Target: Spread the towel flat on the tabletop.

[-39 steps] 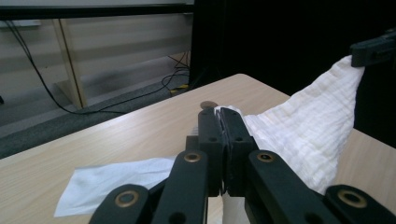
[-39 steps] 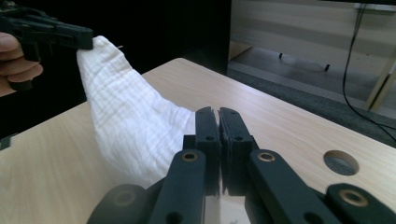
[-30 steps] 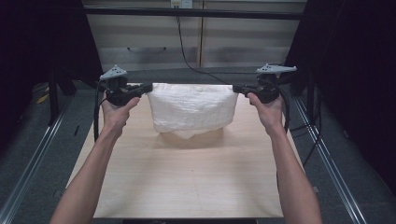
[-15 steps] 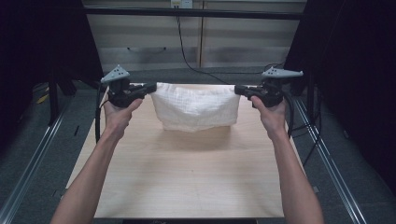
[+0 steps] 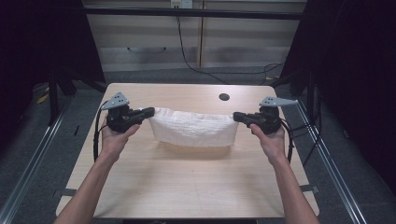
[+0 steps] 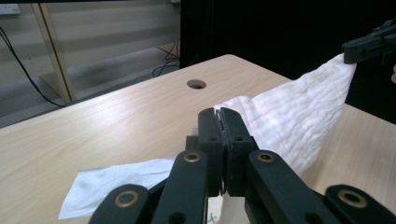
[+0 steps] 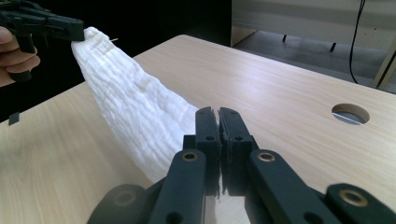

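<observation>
A white textured towel (image 5: 194,128) is stretched between my two grippers above the middle of the wooden table (image 5: 187,186). The left gripper (image 5: 150,112) is shut on the towel's left corner, and the right gripper (image 5: 236,115) is shut on its right corner. In the left gripper view the shut jaws pinch the towel (image 6: 289,121), which runs up to the other gripper (image 6: 369,44). A flat white flap (image 6: 116,179) lies on the table under my jaws. The right gripper view shows the towel (image 7: 140,121) sagging toward the far gripper (image 7: 46,23).
A round cable hole (image 5: 224,97) sits in the table's far right part, also seen as the hole (image 7: 350,113). Cables (image 5: 187,51) trail over the floor behind the table. Metal rails (image 5: 28,158) run along both sides.
Both hands have come toward the near side and lower, carrying the towel with them. The towel hangs closer to the table and looks flatter.
</observation>
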A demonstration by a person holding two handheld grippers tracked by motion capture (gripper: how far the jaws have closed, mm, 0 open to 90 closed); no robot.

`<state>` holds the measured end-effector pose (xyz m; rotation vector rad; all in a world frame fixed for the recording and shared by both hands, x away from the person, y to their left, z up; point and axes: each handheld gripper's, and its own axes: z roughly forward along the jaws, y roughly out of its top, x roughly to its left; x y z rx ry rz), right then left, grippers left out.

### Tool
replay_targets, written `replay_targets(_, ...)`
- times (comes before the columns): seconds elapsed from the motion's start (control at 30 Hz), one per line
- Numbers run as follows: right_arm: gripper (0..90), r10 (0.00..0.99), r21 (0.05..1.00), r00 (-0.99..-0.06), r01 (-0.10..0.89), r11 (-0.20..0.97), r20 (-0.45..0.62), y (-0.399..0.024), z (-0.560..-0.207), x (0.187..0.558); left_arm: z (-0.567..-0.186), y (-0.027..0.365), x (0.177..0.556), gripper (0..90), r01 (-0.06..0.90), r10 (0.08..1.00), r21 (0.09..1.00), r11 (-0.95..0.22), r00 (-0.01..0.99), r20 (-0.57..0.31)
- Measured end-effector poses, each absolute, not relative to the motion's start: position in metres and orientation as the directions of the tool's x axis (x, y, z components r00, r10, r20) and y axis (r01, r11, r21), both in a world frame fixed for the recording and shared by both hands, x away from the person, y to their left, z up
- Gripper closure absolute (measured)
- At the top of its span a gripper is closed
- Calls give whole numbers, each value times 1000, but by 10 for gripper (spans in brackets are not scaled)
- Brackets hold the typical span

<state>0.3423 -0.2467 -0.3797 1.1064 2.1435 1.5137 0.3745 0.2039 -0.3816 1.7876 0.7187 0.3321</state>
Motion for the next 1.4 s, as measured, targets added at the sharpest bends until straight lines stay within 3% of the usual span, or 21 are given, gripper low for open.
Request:
replay_targets(0.67,874,701,858,-676,481,182,230,-246,-428,303,-437,213,341,882,389,594,890,-240,784,-182)
replay_targets(1.4,869,676,800,-699,534,273,236,-245,-458,269,-457,213,308,878,406,552,836,-370,820,-154)
